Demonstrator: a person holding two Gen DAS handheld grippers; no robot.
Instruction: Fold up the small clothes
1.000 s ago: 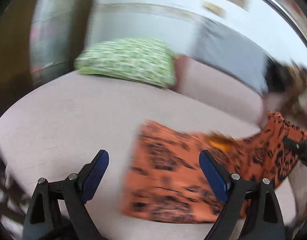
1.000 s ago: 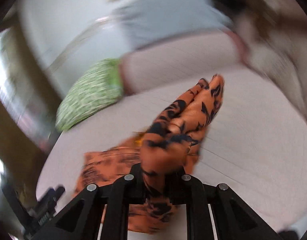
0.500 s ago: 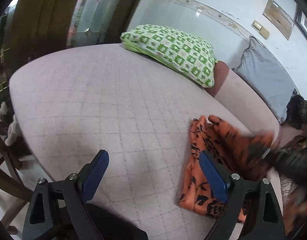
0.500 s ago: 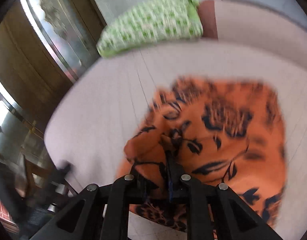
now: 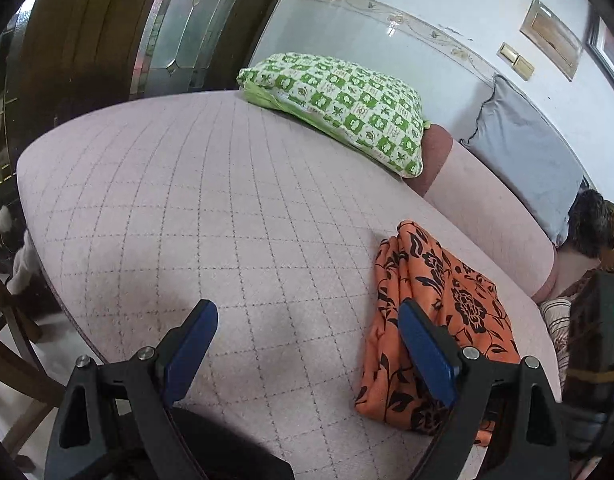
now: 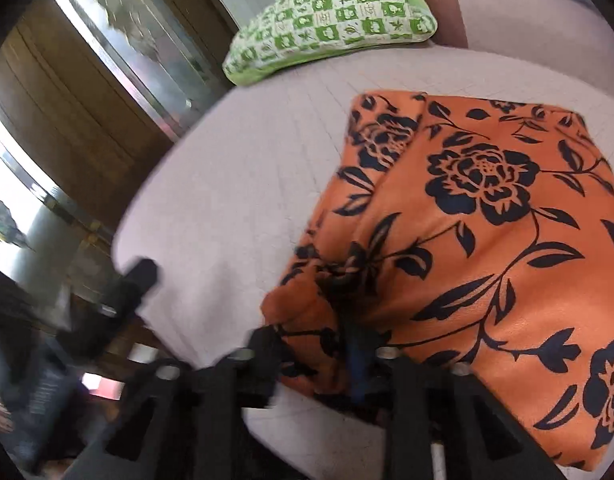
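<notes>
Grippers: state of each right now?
Left tool: open, empty, over the cushion.
Right tool: jaws just opening, cloth bunched between them.

Both views bright, lit by soft daylight. Left wrist view sharp; the wall above the green checked pillow is glossy with a small glare spot. Faint shadow on the quilted seat just ahead of the left hand-held gripper. Right wrist view: motion blur along the bottom and left; the right hand-held gripper is smeared, the orange floral cloth fairly crisp. Strong fisheye bending, dark corners.
</notes>
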